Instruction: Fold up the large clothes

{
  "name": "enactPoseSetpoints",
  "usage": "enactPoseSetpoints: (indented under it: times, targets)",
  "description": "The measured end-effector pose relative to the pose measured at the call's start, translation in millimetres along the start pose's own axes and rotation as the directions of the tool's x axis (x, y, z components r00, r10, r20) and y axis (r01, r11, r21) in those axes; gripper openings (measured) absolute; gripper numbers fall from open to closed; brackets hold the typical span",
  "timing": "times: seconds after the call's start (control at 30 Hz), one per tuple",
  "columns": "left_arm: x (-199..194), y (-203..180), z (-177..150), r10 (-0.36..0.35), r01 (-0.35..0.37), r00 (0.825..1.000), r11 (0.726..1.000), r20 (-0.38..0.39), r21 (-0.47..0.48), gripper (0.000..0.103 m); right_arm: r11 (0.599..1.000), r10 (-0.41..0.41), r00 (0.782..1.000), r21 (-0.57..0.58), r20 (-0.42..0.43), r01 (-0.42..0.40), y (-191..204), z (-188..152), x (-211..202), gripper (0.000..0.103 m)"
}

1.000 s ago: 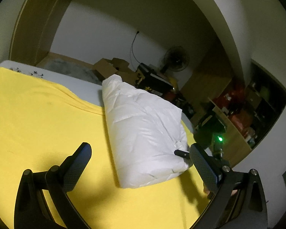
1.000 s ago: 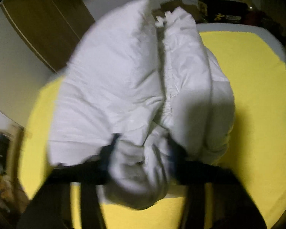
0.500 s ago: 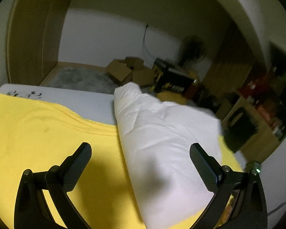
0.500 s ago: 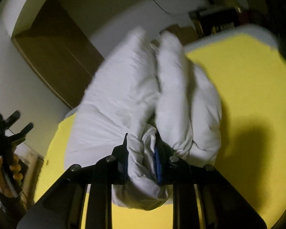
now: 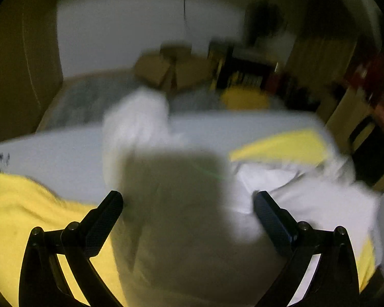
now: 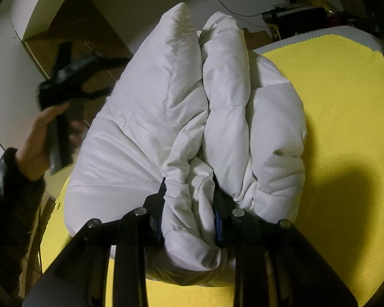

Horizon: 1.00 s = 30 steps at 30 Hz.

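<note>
- Right wrist view: right gripper [image 6: 189,199] is clamped on a bunched fold of the white puffy jacket [image 6: 166,107], which lies on the yellow cloth [image 6: 345,102].
- Left gripper [image 5: 188,204], jaws spread wide, holds nothing above the blurred jacket.
- Left hand [image 6: 42,138] grasps its handle.

White bed [image 6: 355,32], yellow blanket [image 6: 345,97] spread over it (edges zigzag-cut), puffy white jacket [image 6: 146,117] on the blanket

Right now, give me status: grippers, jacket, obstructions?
Right gripper shut on white puffer jacket. Left gripper open, off the jacket. Jacket bunched on yellow cloth. Nothing blocking.
</note>
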<state>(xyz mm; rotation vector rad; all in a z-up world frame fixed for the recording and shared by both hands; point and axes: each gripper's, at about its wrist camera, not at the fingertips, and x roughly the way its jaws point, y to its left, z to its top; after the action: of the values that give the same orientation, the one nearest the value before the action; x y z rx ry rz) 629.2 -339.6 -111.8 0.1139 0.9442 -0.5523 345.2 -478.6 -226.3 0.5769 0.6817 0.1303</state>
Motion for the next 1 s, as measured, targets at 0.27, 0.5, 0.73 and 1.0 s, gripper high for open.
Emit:
enactPoseSetpoints:
  times: [0.27, 0.5, 0.73, 1.0]
  targets:
    - [33, -9, -8, 0.066, -0.061, 0.994, 0.996, -0.083, 0.06, 0.103, 1.0, -0.006, 1.0, 0.002, -0.02, 0.006, -9, 10, 2, 0.028]
    - [49, -9, -21, 0.089, -0.085, 0.994, 0.995, -0.067, 0.052, 0.103, 1.0, -0.006, 1.0, 0.003, -0.024, 0.006, -12, 10, 7, 0.029]
    - [52, -4, -22, 0.102, -0.1, 0.993, 0.994, -0.064, 0.038, 0.103, 1.0, 0.007, 1.0, -0.017, -0.003, -0.007, -14, 8, 5, 0.033]
    - [-85, 38, -36, -0.029, 0.031, 0.998, 0.999, 0.064, -0.037, 0.103, 0.996, 0.0, 0.99, 0.089, 0.144, -0.013, -17, 25, -75, 0.103]
